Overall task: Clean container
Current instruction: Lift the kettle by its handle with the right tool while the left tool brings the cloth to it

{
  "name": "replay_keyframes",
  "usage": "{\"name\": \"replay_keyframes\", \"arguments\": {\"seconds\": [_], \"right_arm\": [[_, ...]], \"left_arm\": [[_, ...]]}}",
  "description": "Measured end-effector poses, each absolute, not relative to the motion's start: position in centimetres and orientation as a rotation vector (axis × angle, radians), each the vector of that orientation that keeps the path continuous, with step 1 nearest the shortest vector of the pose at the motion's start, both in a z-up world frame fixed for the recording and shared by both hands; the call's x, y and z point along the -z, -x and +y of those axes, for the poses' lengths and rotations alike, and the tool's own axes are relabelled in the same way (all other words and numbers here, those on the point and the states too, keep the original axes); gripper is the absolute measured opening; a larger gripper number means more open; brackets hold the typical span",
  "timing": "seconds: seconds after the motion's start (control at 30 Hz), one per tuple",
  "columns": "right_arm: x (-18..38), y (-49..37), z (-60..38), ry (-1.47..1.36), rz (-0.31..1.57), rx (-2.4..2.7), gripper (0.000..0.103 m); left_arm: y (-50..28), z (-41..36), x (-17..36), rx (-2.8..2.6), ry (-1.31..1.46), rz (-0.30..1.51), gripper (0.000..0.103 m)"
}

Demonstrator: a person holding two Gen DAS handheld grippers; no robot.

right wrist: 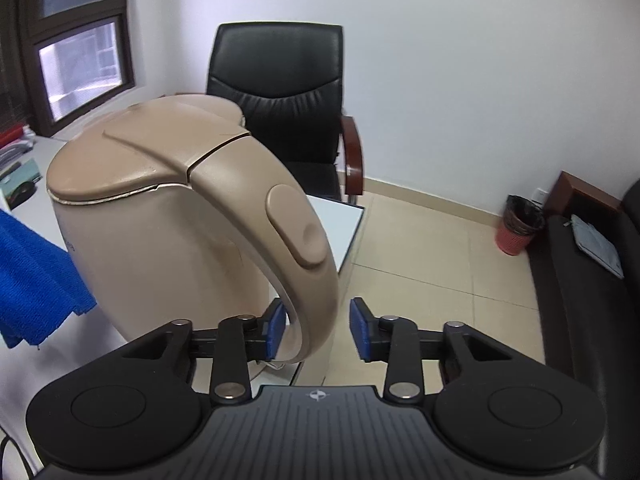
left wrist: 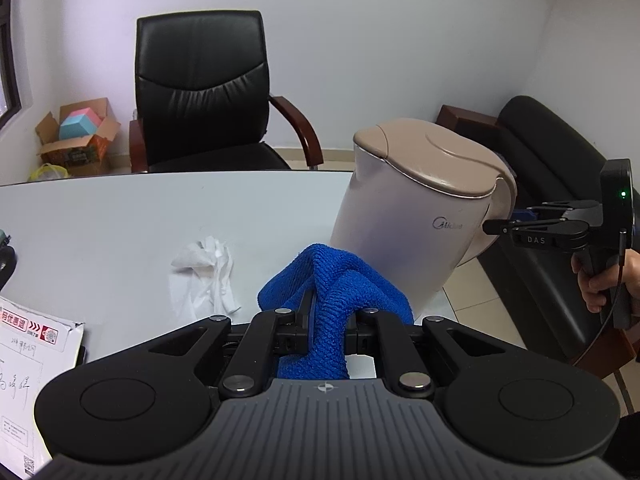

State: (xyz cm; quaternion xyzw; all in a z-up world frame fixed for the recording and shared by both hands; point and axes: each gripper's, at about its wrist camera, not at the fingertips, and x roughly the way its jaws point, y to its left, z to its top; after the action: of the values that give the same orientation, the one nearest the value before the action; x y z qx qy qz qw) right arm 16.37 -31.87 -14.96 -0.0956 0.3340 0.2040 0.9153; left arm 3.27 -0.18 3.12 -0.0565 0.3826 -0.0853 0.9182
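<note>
A beige electric kettle (left wrist: 416,208) with its lid shut stands tilted at the table's right edge. My left gripper (left wrist: 326,334) is shut on a blue cloth (left wrist: 336,292), whose bunched top touches the kettle's lower left side. In the right wrist view the kettle (right wrist: 160,208) fills the left half and the cloth (right wrist: 32,280) hangs at the far left. My right gripper (right wrist: 316,330) is open, its blue pads (right wrist: 276,326) on either side of the lower end of the kettle's handle (right wrist: 288,232), the left pad touching it. The right gripper (left wrist: 496,227) also shows in the left wrist view.
A crumpled white tissue (left wrist: 208,272) lies on the white table (left wrist: 120,220). Printed papers (left wrist: 24,380) lie at the near left. A black office chair (left wrist: 200,92) stands behind the table. A dark sofa (right wrist: 592,300) and a red bin (right wrist: 520,226) are on the right floor.
</note>
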Motion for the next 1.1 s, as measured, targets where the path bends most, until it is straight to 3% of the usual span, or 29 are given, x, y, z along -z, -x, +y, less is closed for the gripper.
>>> {"name": "replay_keyframes", "arguments": {"seconds": [1.1], "right_arm": [[14.3, -6.9, -27.3, 0.122, 0.736, -0.555, 0.032]], "left_arm": [[-3.0, -1.6, -3.9, 0.289, 0.051, 0.746, 0.012]]}}
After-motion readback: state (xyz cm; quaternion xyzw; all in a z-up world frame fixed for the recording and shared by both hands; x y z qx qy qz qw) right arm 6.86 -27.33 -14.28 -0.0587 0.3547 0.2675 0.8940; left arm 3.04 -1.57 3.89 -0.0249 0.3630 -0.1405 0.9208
